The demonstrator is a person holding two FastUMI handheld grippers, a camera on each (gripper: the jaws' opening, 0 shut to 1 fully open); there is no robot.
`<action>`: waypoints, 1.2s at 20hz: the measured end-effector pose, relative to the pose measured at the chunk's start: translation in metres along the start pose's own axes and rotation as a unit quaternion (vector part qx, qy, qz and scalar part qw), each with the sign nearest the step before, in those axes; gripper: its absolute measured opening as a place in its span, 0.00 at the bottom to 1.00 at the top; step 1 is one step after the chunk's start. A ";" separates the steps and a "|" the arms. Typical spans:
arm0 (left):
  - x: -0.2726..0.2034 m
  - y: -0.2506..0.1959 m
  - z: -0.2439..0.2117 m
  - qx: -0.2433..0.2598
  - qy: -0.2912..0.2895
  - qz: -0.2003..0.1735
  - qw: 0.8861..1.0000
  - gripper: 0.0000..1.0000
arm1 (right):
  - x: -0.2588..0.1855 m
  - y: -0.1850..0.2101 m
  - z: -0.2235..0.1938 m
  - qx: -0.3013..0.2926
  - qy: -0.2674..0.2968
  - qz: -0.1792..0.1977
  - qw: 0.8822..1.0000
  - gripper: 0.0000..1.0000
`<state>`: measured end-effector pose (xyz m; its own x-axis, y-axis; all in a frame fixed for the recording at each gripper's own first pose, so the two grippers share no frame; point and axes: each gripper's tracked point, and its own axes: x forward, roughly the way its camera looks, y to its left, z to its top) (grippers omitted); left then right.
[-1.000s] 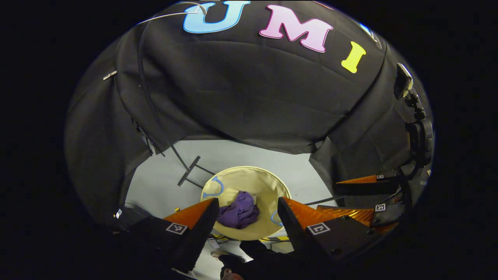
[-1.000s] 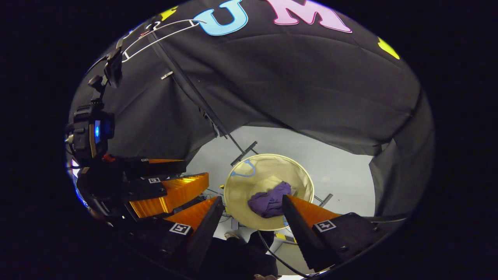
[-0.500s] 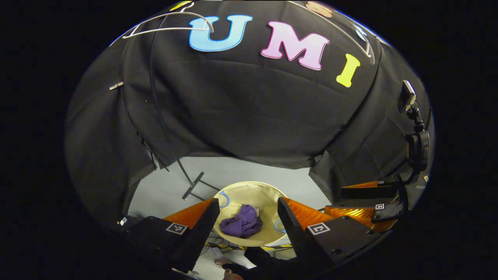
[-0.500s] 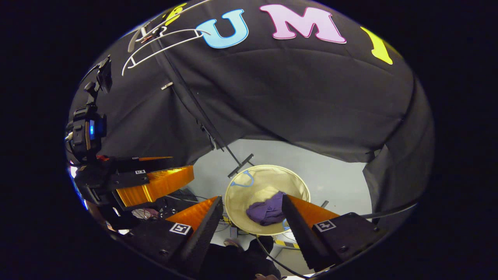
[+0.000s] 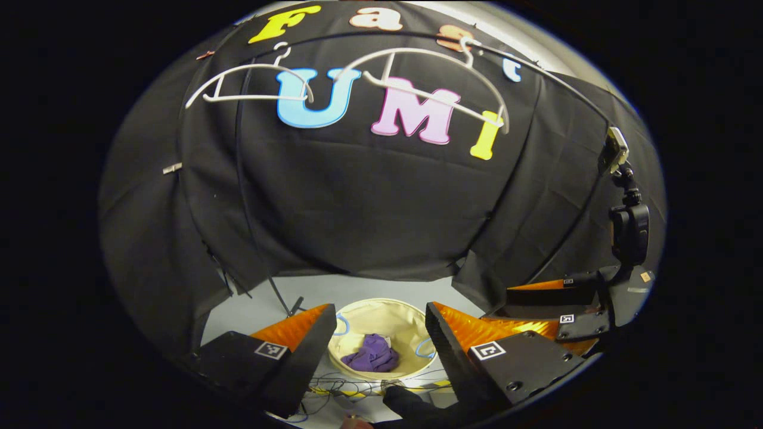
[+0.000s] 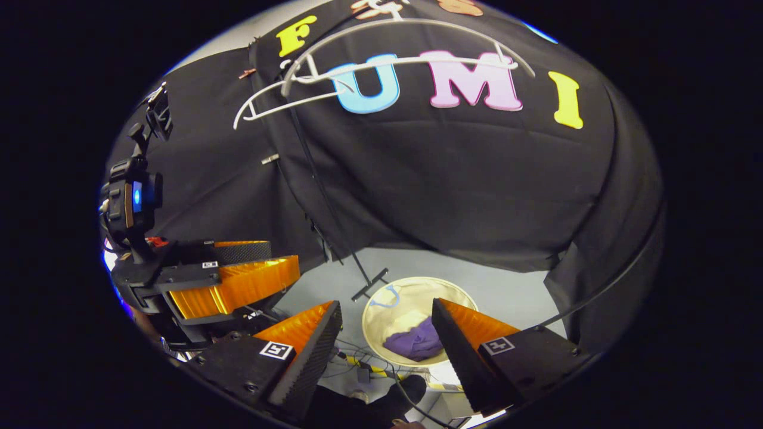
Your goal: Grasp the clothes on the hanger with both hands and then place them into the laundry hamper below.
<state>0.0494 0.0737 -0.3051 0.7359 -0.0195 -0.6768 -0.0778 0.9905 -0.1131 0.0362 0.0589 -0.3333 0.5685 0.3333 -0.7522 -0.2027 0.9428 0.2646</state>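
Observation:
A purple garment lies crumpled inside the cream laundry hamper on the floor. In the left gripper view my left gripper hangs high above the hamper, open and holding nothing. My right gripper shows beside it at the right, its orange fingers apart. From the right gripper view, the same garment rests in the hamper below my open, empty right gripper. The left gripper is level with it at the left. Two bare white hangers hang from the rail overhead.
A black clothes rack carries the hangers; its thin pole runs down to a foot bar left of the hamper. Cables trail on the grey floor by the hamper's near side. Black cloth walls close in on all sides.
Both grippers have risen and tilted upward. The hamper and garment now sit lower and smaller in both views, and the two bare hangers have come fully into sight. Both stayed open.

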 end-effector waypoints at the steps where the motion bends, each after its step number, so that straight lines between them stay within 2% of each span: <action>1: -0.015 -0.002 0.001 0.011 -0.013 -0.006 1.000 0.95 | -0.013 0.008 0.001 0.002 -0.016 -0.006 1.000 0.99; 7: -0.097 -0.017 -0.003 0.030 -0.062 -0.048 0.996 0.95 | -0.098 0.045 -0.005 0.007 -0.080 -0.052 0.995 0.98; 11: -0.146 -0.023 -0.006 0.034 -0.086 -0.061 0.994 0.96 | -0.152 0.070 -0.005 0.015 -0.121 -0.067 0.990 0.98; 15: -0.195 -0.038 0.013 0.058 -0.137 -0.072 0.986 0.95 | -0.204 0.091 0.023 0.011 -0.200 -0.073 0.977 0.98; 19: -0.229 -0.057 0.046 0.066 -0.193 -0.082 0.976 0.95 | -0.226 0.095 0.043 0.000 -0.239 -0.082 0.968 0.98; 24: -0.253 -0.067 0.094 0.062 -0.277 -0.059 0.957 0.95 | -0.260 0.089 0.088 -0.025 -0.310 -0.086 0.946 1.00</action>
<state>-0.0679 0.0250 -0.0581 0.9810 -0.0914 -0.1714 0.0833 0.9951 -0.0541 -0.0599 0.0560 -0.0613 0.9522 0.1258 -0.2783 -0.0929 0.9873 0.1287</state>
